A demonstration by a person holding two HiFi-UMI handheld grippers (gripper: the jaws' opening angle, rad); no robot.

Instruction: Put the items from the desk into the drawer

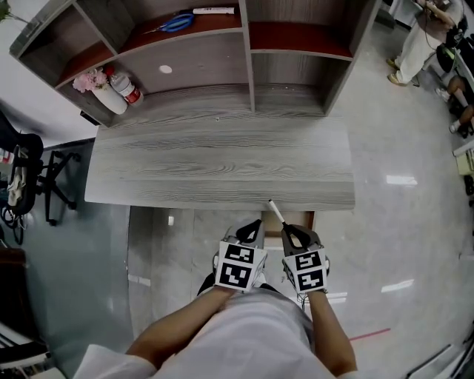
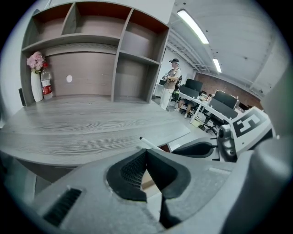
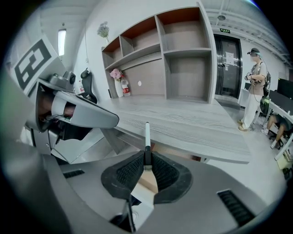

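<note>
Worktop (image 1: 215, 159): grey wood-grain, its surface bare apart from what stands at the far left corner. Shelf unit (image 1: 252, 59) sits along its back edge, with open compartments.

Drawer (image 1: 305, 219): a wooden rim shows just under the worktop's front edge, right of centre. How far it is pulled out cannot be told.

Left tool (image 1: 252, 228): held at the front edge, just left of the drawer. In the left gripper view its jaws (image 2: 146, 157) are pressed together with nothing between them.

Right tool (image 1: 296, 235): just beside the left one, over the drawer. Its jaws are clamped on the dark end of a pen (image 3: 147, 135).

Vase (image 1: 104, 92) with pink flowers and bottle (image 1: 124, 87) with red label: side by side, far left corner of the worktop, against the shelf unit.

Scissors (image 1: 176, 22): blue handles, lying on a shelf.

The pen (image 1: 276, 212), white-bodied, is tilted forward, its free tip reaching the worktop's front edge above the drawer.
</note>
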